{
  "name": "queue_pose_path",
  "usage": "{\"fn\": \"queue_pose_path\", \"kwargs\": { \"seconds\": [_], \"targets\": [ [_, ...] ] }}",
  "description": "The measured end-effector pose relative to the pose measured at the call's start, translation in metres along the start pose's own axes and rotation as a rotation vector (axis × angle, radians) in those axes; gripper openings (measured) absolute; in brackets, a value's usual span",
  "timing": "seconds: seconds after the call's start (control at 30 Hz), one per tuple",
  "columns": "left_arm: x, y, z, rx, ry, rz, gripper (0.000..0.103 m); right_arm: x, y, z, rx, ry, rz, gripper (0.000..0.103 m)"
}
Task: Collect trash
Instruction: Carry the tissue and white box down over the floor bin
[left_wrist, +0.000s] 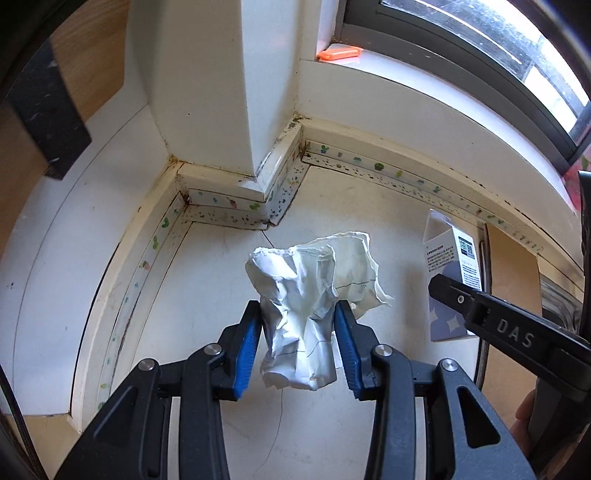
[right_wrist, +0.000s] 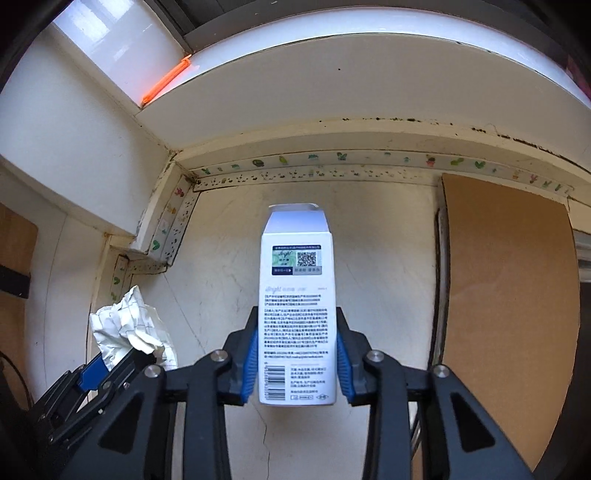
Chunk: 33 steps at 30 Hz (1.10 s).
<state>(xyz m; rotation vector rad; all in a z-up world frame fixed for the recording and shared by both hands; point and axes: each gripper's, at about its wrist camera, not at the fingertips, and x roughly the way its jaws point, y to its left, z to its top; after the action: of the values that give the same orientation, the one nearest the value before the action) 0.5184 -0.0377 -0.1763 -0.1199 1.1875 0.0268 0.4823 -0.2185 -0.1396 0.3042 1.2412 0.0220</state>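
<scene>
Crumpled paper (left_wrist: 310, 314) left of carton (right_wrist: 297, 317), cardboard sheet (right_wrist: 509, 295) right

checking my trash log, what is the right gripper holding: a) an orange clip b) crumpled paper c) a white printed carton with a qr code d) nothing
c: the right gripper has its blue-padded fingers closed on the sides of the white printed carton, while the crumpled paper sits in the left gripper.

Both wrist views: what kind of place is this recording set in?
Probably a lived-in home, at a white counter or desk under a window. Clues: the windowsill with an orange item, cactus-pattern tape along the wall joint, and grime in the corner.
</scene>
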Motion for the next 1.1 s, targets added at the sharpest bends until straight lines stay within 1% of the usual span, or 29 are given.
{"fn": "queue_pose_path", "kwargs": {
  "seconds": [0.13,0.23,0.33,0.53,0.67,0.8,1.0,1.1],
  "targets": [
    [-0.018,-0.002,-0.017,0.032,0.0,-0.016,0.038,-0.017,0.001,-0.018,0.009,-0.001,0.035,0.035],
    [-0.035,-0.003,-0.032,0.058,-0.005,-0.03,0.038,-0.036,0.002,-0.039,0.012,-0.009,0.056,0.035],
    [-0.061,-0.001,-0.052,0.084,-0.014,-0.053,0.038,-0.054,0.005,-0.058,0.019,-0.017,0.07,0.035],
    [-0.106,0.004,-0.088,0.139,-0.049,-0.089,0.038,-0.094,0.007,-0.115,0.025,-0.036,0.096,0.035],
    [-0.136,0.011,-0.119,0.172,-0.071,-0.123,0.038,-0.119,0.01,-0.156,0.032,-0.057,0.103,0.035],
    [-0.166,0.024,-0.153,0.19,-0.088,-0.168,0.038,-0.142,0.017,-0.196,0.036,-0.079,0.102,0.035],
    [-0.198,0.042,-0.207,0.217,-0.096,-0.221,0.038,-0.179,0.027,-0.26,0.051,-0.125,0.096,0.035],
    [-0.213,0.051,-0.235,0.24,-0.098,-0.244,0.038,-0.196,0.04,-0.29,0.052,-0.152,0.093,0.035]
  ]
}}
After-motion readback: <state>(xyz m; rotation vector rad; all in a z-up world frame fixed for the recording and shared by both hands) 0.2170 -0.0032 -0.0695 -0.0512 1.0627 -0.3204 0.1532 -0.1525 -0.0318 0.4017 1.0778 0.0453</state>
